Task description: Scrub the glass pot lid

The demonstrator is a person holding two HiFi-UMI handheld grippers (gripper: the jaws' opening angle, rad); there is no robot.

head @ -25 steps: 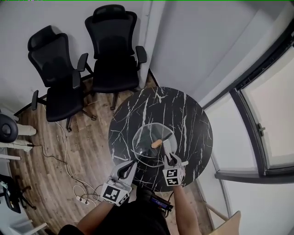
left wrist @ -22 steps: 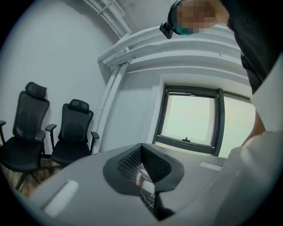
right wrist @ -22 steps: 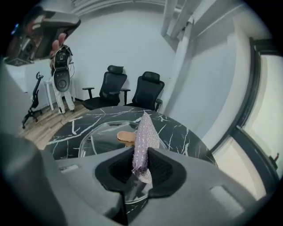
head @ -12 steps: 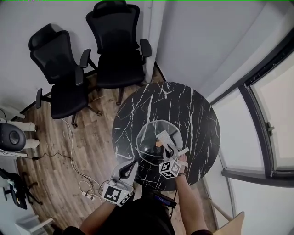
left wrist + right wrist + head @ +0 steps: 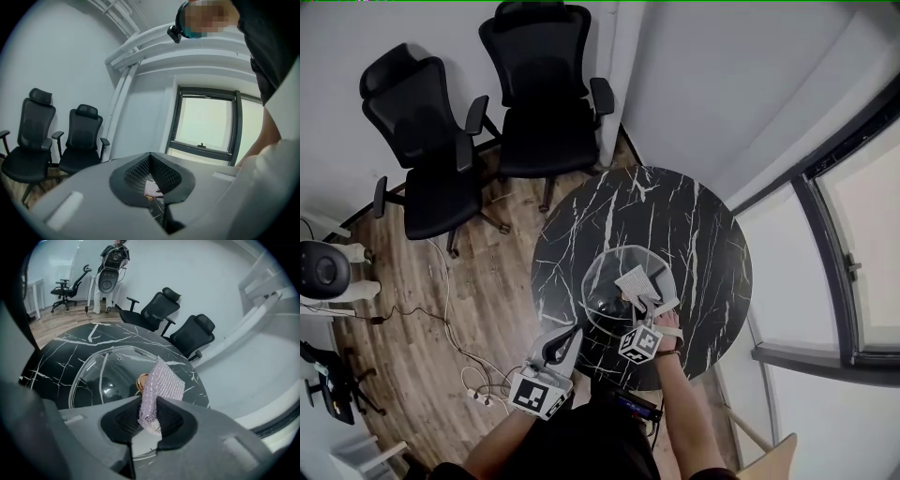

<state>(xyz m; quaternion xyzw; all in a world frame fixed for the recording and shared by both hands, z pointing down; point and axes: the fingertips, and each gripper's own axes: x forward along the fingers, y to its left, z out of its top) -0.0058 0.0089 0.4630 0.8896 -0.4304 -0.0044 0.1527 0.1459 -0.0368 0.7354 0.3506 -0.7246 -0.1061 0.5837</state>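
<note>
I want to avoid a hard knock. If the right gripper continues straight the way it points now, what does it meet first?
Probably the glass lid, close to its knob; the scrubbing cloth held in the right gripper would touch first. Depth is unclear.

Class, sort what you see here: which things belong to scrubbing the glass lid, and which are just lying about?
Job: glass lid, scrubbing cloth in the right hand-held gripper, table under the lid.
Lying about: office chairs, floor cables, window.
</note>
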